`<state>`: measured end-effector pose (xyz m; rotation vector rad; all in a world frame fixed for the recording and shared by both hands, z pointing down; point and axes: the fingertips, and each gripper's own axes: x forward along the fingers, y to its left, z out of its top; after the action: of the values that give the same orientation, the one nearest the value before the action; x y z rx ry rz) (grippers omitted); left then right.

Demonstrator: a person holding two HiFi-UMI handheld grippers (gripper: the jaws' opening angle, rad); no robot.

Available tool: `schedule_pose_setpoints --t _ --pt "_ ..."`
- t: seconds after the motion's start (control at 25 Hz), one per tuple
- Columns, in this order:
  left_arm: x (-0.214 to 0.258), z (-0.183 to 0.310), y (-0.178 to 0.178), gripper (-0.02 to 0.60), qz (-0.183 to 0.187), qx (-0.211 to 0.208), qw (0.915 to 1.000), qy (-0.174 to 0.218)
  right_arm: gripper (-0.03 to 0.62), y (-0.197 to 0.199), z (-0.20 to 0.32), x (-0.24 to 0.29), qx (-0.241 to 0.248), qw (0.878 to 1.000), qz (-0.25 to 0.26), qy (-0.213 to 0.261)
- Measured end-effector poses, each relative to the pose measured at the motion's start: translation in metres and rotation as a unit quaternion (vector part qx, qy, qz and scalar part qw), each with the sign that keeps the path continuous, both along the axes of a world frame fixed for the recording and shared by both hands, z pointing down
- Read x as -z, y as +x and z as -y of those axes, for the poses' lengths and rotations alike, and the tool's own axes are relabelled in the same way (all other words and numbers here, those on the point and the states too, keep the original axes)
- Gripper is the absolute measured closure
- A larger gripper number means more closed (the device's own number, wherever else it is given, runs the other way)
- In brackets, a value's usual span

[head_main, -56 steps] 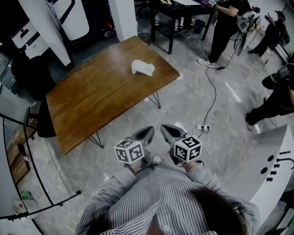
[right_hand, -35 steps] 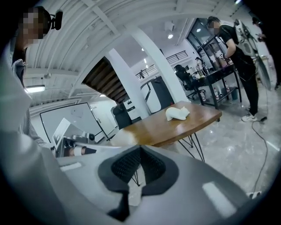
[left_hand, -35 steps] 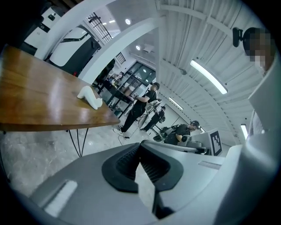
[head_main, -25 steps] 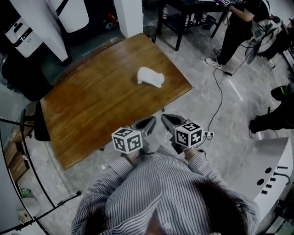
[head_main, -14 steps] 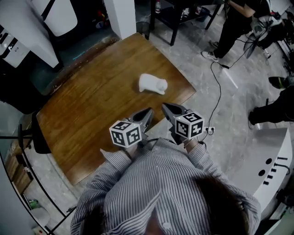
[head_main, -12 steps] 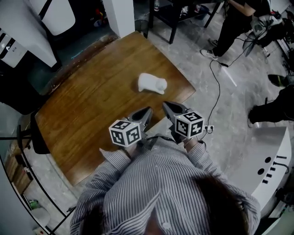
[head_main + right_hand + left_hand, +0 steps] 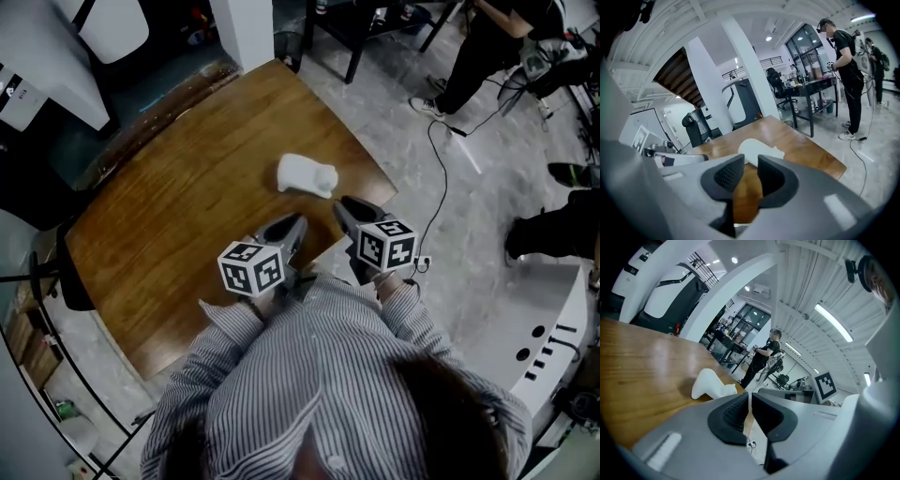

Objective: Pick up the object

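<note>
A white lumpy object (image 7: pixel 307 175) lies on the brown wooden table (image 7: pixel 169 206) near its right corner. Both grippers hover over the table's near edge, short of the object and apart from it. My left gripper (image 7: pixel 295 223) is shut, its pads meeting in a thin line (image 7: pixel 750 401), with the object (image 7: pixel 710 384) ahead to its left. My right gripper (image 7: pixel 342 204) is opening, a narrow gap showing between its pads (image 7: pixel 751 164) and nothing in it. The object (image 7: pixel 757 149) sits straight ahead of it on the table (image 7: pixel 806 145).
A white pillar (image 7: pixel 246 28) and a black desk (image 7: pixel 375 28) stand beyond the table. People (image 7: pixel 478 47) stand at the upper right. A cable and power strip (image 7: pixel 422 262) lie on the grey floor. A white curved counter (image 7: pixel 553 337) is at right.
The view and both grippers have closed in on the table; the grippers now reach over its near edge toward the object. The right jaws have parted slightly.
</note>
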<state>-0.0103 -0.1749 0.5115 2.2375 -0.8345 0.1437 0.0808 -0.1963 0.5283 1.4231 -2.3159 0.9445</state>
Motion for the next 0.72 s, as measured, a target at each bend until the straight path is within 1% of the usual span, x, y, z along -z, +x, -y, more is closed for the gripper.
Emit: schedule_pose_setpoints --t 0.12,0.2,0.28,0.4,0.6,0.72 --pt "-0.001 0.009 0.0 0.558 0.002 0.009 0.9999 -0.006 0.48 0.004 0.015 -0.003 -0.006 1.0 -0.008 -0.009" --pt "-0.003 0.015 0.002 0.558 0.001 0.011 0.9999 -0.012 0.463 0.004 0.024 -0.008 -0.002 1.0 -0.012 -0.019" --pt "-0.007 0.018 0.003 0.558 0.001 0.011 0.9997 -0.02 0.443 0.004 0.033 -0.018 0.0 0.999 -0.017 -0.035" --pt "-0.018 0.025 0.004 0.558 -0.001 0.014 0.9994 -0.033 0.393 0.007 0.045 -0.04 -0.006 0.998 -0.024 -0.066" --pt "-0.035 0.033 0.004 0.558 -0.008 0.014 0.998 -0.06 0.326 0.013 0.057 -0.077 -0.043 0.992 -0.024 -0.118" --pt "-0.04 0.039 0.005 0.56 -0.016 0.01 0.9976 -0.067 0.3 0.015 0.069 -0.086 -0.067 0.989 -0.015 -0.13"
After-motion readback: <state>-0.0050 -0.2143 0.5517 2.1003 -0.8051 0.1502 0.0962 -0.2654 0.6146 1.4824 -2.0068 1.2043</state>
